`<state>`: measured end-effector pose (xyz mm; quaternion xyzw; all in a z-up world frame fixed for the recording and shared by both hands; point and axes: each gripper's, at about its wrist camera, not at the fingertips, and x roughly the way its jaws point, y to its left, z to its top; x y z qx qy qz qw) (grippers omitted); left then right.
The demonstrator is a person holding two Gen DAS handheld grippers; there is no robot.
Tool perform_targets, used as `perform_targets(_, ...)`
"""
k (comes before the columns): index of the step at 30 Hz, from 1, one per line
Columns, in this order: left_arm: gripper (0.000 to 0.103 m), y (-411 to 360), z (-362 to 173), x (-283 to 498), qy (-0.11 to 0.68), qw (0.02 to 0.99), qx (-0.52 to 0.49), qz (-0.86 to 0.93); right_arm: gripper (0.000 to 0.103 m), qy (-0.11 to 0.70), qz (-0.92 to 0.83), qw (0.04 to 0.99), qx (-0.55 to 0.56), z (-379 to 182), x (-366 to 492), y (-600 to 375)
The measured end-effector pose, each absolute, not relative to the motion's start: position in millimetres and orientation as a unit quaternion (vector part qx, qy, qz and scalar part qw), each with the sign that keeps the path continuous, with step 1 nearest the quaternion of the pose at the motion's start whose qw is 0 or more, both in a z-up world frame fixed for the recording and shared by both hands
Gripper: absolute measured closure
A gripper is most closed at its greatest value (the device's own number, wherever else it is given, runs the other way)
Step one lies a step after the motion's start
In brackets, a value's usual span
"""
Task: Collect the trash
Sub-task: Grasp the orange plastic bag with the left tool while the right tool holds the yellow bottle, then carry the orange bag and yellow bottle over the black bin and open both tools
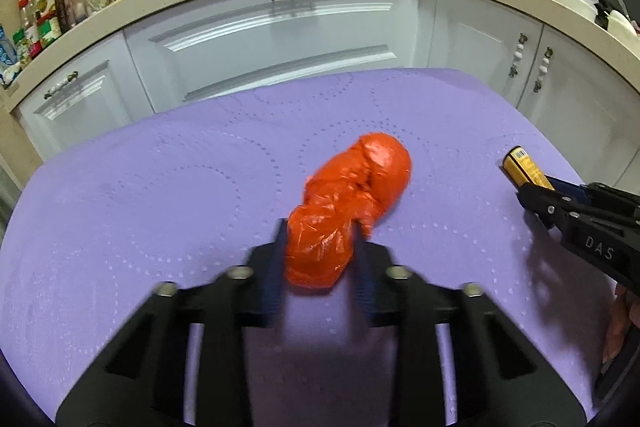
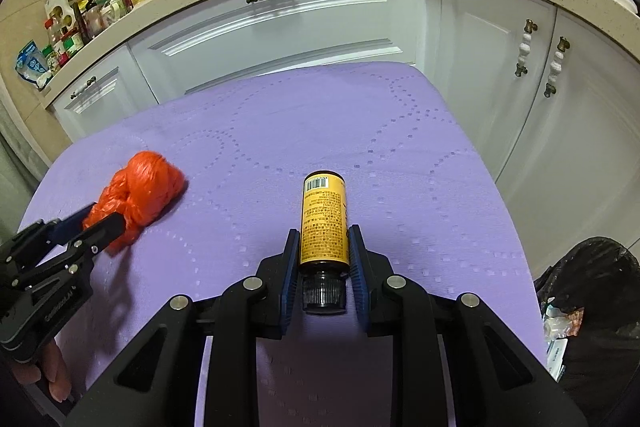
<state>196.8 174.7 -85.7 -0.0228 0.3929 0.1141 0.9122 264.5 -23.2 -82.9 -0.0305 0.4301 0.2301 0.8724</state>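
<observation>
Your left gripper (image 1: pixel 320 247) clamped on one crumpled orange plastic bag (image 1: pixel 352 203), your right gripper (image 2: pixel 324 259) seemingly pinching one yellow-labelled bottle (image 2: pixel 323 223) lying on the purple tablecloth (image 2: pixel 280 131), one black-lined trash bin (image 2: pixel 592 291) at right, two pans beyond

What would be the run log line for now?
left claw: shut on orange bag | right claw: shut on yellow bottle

Two matte-black grippers, the left gripper (image 1: pixel 320 231) and right gripper (image 2: pixel 324 247), share angular linkage arms studded with silver screw heads (image 2: pixel 252 283) and ribbed blue finger pads (image 2: pixel 291 267). White "DAS" lettering (image 1: pixel 599 247) marks one casing; bare fingertips (image 2: pixel 54 373) show beside it.
</observation>
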Motion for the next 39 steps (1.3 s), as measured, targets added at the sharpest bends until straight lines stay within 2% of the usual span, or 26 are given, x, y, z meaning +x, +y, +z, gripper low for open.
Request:
perform_targets(2,0.087,174,-85,195,0.390,0.914,-0.021,0.112,0.078,0.430,0.230,0.873,-0.031,-83,264,-23)
perform_targets(11,0.093,172,-81,185,0.383,0.917,-0.017,0.114,0.078,0.425,0.228,0.875,-0.035,-81,258,-24)
perform_targets(27,0.094,169,-65,139,0.364,0.921,-0.046,0.135,0.078,0.409,0.229,0.882,-0.044,-68,218,-33)
perform_targets(39,0.094,139,-49,98,0.347,0.929,-0.052,0.120,0.078,0.394,0.221,0.891,-0.043,-57,174,-63)
